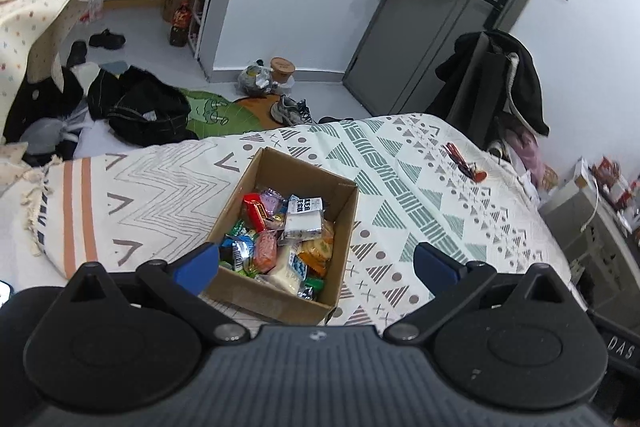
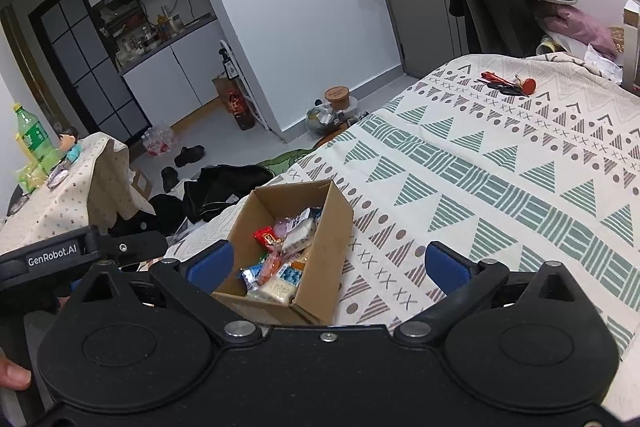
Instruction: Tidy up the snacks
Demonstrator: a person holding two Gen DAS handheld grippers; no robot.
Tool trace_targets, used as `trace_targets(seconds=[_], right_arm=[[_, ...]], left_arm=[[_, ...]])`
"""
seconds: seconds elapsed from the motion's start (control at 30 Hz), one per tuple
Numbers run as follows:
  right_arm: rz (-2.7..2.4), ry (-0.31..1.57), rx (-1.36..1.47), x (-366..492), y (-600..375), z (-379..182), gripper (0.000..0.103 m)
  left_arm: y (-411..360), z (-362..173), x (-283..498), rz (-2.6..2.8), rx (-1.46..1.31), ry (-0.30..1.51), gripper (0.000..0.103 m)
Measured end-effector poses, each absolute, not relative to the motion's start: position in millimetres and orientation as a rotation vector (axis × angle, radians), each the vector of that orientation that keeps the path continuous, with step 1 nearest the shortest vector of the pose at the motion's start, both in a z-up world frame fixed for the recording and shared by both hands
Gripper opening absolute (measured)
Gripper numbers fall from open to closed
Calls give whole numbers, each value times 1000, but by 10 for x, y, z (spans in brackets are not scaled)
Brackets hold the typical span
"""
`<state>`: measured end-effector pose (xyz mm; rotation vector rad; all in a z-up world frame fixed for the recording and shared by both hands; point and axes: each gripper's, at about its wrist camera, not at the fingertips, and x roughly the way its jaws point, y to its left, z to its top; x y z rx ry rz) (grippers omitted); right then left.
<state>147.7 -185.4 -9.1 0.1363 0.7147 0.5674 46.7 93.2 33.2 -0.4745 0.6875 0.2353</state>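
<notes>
Cardboard box (image 1: 344,219) of wrapped snacks (image 1: 280,235) sits on my patterned bedspread (image 1: 420,187) | left gripper (image 1: 316,263) spread wide, empty, above box | right gripper (image 2: 328,263) likewise spread, empty.

Near end of the cardboard box (image 1: 340,227) hidden behind the left gripper's body, lower snack packets (image 1: 280,247) buried under others, thumb (image 2: 14,377) cut by frame edge, wrapper print unreadable

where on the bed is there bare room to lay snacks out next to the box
Bare blanket lies right of the cardboard box, up to the keys. A narrower bare strip lies left of the box. The box itself is packed with snacks.
</notes>
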Motion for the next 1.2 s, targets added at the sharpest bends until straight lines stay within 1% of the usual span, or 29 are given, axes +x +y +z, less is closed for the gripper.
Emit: trace_targets(seconds=[0.67, 1.2], right_arm=[[580, 690, 103, 921, -2091, -110, 103], [571, 672, 53, 721, -2102, -90, 103]], left_arm=[[573, 439, -140, 154, -285, 647, 103], [466, 384, -266, 155, -211, 665, 103]])
